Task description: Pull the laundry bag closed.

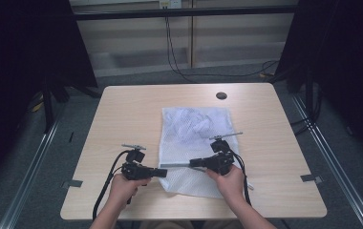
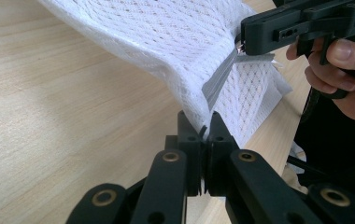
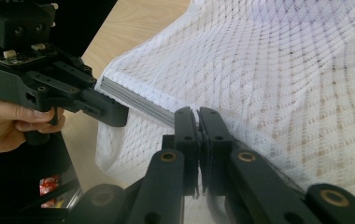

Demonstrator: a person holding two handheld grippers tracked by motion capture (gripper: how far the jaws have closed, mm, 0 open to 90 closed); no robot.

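my left gripper [image 2: 203, 126] is closed on the end of the grey zipper [image 2: 217, 81] of the white mesh bag [image 1: 194, 143]. my right gripper [image 3: 198, 116] is closed on the zipper further along. the bag lies on the table [image 1: 122, 114], its near edge lifted.

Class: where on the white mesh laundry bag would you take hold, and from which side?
Grip the mesh bag on its grey zipper band, coming in from the near left edge; that stiff, raised strip is what both grippers, left and right, pinch.
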